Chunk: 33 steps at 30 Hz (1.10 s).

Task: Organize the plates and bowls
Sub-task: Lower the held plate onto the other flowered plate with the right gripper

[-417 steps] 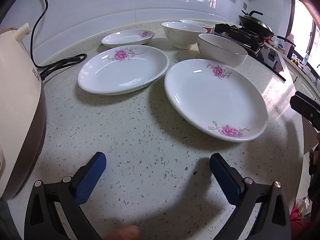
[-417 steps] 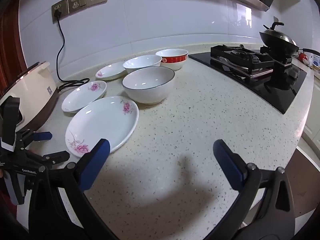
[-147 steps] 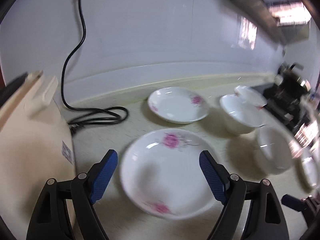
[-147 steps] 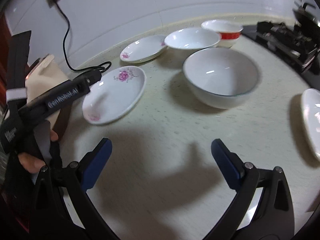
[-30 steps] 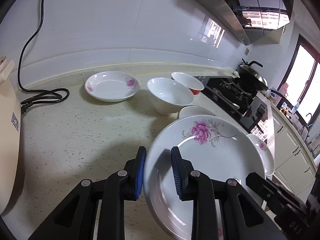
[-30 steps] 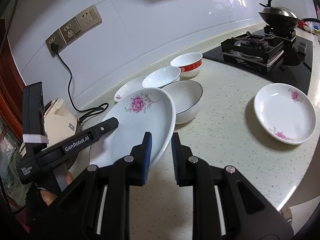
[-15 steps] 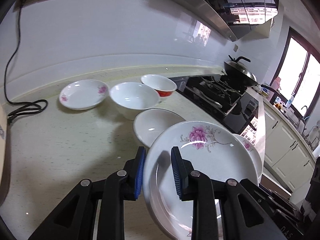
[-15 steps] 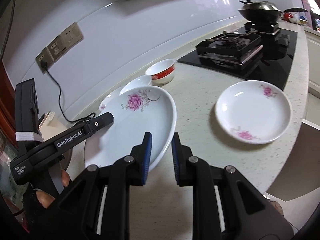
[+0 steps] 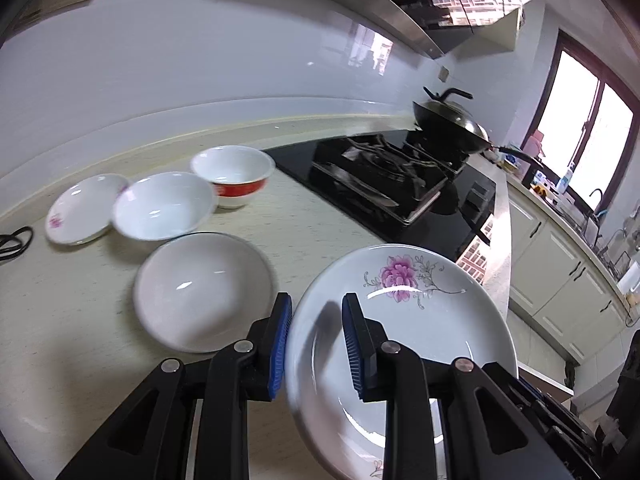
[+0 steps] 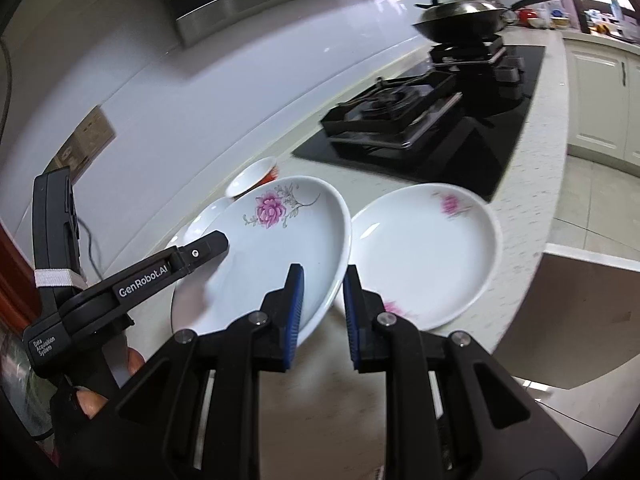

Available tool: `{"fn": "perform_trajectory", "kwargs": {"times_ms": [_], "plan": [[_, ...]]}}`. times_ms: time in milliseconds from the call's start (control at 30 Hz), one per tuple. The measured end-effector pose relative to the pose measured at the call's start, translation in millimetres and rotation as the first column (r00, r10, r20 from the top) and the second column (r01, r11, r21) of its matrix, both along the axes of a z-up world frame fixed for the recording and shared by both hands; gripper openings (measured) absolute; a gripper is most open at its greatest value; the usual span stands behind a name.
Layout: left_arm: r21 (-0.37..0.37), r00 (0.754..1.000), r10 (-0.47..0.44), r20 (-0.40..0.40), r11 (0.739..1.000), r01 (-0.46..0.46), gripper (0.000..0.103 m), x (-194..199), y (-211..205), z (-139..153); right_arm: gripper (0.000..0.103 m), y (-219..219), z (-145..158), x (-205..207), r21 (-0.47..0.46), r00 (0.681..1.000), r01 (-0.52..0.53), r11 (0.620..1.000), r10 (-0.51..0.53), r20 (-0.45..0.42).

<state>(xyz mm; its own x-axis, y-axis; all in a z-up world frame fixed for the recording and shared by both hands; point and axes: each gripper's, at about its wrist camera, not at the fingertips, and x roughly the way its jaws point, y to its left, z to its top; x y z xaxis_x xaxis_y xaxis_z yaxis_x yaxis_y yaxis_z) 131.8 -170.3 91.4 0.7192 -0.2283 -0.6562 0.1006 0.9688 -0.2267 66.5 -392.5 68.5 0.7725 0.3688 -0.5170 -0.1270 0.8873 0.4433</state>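
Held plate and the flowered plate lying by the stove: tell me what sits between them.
Nothing: in the right wrist view the held plate hangs just beside the lying plate.

Glossy ceramic plate [image 9: 420,320], speckled stone counter [image 9: 80,320], shiny metal wok [image 10: 460,16], glossy tiled wall [image 9: 200,60]

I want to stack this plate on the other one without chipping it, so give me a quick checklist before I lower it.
1. Left gripper jaws clamped on the carried plate rim: ok.
2. Right gripper jaws clamped on the opposite rim: ok.
3. Target plate on the counter bare: ok.
4. Carried plate centred over target: not ok, it sits beside it.
5. Carried plate level: not ok, tilted.
6. Clearance from big bowl: ok.
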Motion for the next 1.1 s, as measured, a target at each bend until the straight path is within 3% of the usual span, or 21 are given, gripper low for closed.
{"fn": "perform_trajectory", "kwargs": {"times_ms": [367,533,867,1100], "plan": [[-0.019,0.997,-0.051,-0.062,0.999,0.050,0.027,40.7,-51.6,-36.0,0.023,-43.3,-14.9,26.2,-0.054,0.997,0.069,0.996,-0.070,-0.019],[0.010,0.996,-0.063,-0.063,0.998,0.063,0.027,50.4,-65.9,-46.5,0.023,-52.9,-27.2,37.3,-0.092,0.996,0.075,0.993,-0.079,-0.041],[0.050,0.995,-0.078,-0.063,0.995,0.082,0.027,61.7,-83.9,-58.5,0.023,-59.0,-40.4,47.5,-0.160,0.995,0.074,0.984,-0.084,-0.051],[0.030,0.993,-0.105,-0.052,0.994,0.106,0.027,60.3,-85.3,-60.8,0.026,-52.0,-36.9,45.3,-0.257,0.995,0.092,0.962,-0.097,-0.007]]}}
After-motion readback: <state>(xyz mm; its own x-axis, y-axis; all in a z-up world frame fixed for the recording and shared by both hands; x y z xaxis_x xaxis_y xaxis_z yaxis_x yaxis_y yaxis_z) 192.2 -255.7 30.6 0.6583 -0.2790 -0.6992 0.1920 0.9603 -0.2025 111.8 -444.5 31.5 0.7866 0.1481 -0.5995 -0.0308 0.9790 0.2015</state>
